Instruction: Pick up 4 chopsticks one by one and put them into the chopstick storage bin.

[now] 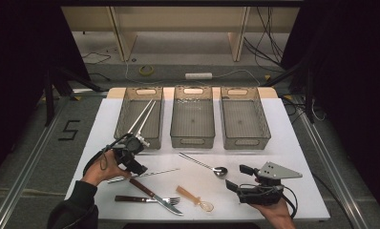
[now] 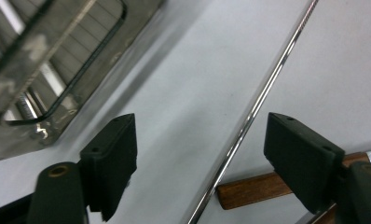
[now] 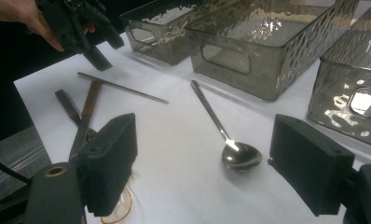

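Now left gripper [image 1: 139, 168] straddles the steel chopstick [image 2: 249, 116] near the table's left edge, jaws spread. Thin, stiff, slippery; probably rolls, so pinch mid-shaft.

Dim room around a white-topped table [image 1: 283, 143], lit mainly over the work surface.

Beyond the far edge, a grey floor [image 1: 188, 71] strewn with cables [image 1: 267, 36], a white power strip [image 1: 198, 76] and a roll of yellow tape [image 1: 146, 70]. Farther back, pale wooden furniture legs [image 1: 119, 33] and a light panel behind them. Black curtains [image 1: 21, 57] hanging on both sides, swallowing the light. Metal rails [image 1: 33, 157] running along the floor left and right of the table. On the left, grey carpet marked with a dark figure five [image 1: 69, 130].
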### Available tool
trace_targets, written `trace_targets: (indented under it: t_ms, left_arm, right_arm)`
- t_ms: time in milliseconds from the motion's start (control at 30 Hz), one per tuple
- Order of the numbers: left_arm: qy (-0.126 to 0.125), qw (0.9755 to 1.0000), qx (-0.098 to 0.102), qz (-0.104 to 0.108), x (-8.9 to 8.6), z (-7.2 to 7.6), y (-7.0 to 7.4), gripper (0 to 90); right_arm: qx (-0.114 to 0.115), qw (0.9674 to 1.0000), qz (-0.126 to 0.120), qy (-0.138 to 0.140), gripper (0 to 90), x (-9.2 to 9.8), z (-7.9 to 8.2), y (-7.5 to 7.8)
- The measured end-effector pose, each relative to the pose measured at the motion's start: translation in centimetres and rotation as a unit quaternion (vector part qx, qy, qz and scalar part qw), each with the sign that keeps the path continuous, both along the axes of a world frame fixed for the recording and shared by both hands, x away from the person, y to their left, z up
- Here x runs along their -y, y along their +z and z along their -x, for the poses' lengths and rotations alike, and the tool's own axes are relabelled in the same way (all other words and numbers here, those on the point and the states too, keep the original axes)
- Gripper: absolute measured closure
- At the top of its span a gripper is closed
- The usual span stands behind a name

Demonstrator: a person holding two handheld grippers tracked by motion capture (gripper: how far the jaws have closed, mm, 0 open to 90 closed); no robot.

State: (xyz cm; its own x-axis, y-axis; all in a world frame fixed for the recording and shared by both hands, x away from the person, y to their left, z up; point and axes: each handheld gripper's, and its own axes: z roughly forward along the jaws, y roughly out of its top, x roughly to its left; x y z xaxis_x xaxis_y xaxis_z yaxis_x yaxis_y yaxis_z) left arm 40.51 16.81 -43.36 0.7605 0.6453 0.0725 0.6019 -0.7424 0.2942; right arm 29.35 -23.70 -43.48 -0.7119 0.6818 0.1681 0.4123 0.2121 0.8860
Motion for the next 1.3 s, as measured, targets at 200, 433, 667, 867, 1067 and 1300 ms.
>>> trace_targets:
  t_ms: [200,433,667,867,1067,1300]
  left_arm:
    - [-0.013,0.9997,-0.015,-0.011,0.6,0.0,-0.7,34.9]
    - [-0.025,0.9988,-0.038,-0.017,0.7,0.1,-1.3,43.1]
    - [-0.033,0.9979,-0.050,-0.022,0.6,0.1,-2.0,51.3]
    - [-0.040,0.9972,-0.057,-0.028,0.5,0.2,-2.3,57.5]
    - [-0.051,0.9956,-0.063,-0.046,0.4,0.2,-2.6,61.6]
    - [-0.049,0.9957,-0.066,-0.044,0.3,0.2,-2.7,66.9]
  right_arm:
    - [0.000,1.0000,0.000,0.001,23.9,0.0,0.0,0.0]
    - [0.001,1.0000,0.000,0.001,23.9,0.0,0.0,0.0]
    - [0.000,1.0000,0.000,0.000,23.9,0.0,0.0,0.0]
    - [0.001,1.0000,0.000,0.001,23.9,0.0,0.0,0.0]
    - [0.001,1.0000,0.001,0.001,24.0,0.0,0.0,0.0]
    - [0.001,1.0000,0.001,0.000,24.0,0.0,0.0,0.0]
